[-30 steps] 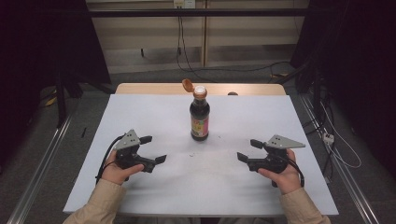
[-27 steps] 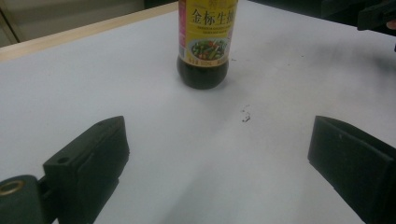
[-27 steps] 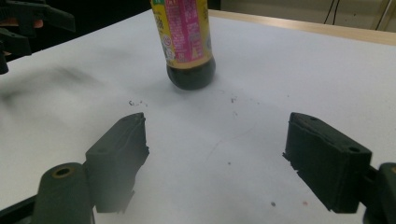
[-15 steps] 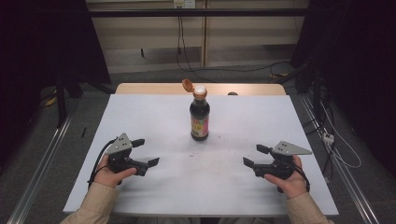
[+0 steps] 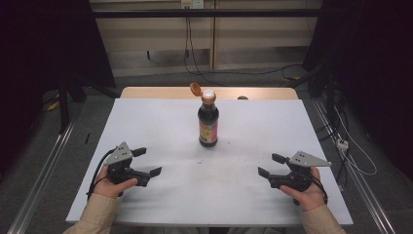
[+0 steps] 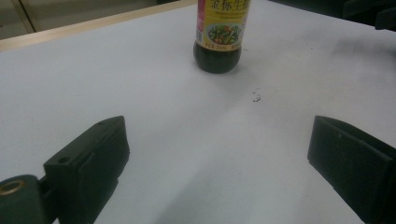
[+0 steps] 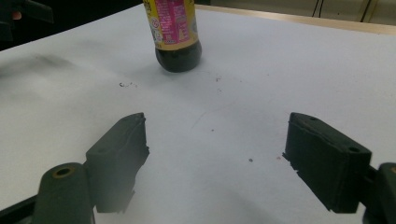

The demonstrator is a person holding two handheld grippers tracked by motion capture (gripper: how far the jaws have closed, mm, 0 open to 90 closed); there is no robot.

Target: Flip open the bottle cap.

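bottle (image 5: 208,122) upright mid-table (image 5: 160,122), both grippers' fingers (image 6: 91,161) wide, empty, near edge

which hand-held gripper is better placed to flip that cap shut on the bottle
Left, by a small margin. The bottle's open orange cap hangs off its left side, the side of the left hand-held gripper. The right hand-held gripper looks a bit farther away. Both have open jaws and hold nothing.

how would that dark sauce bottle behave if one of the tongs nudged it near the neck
The sauce bottle is tall on a narrow base, so a push up high would probably tip it rather than slide it. It looks nearly full of dark liquid, so likely heavy for its size. Its orange flip cap hangs open, so tipping could well spill sauce onto the white table.
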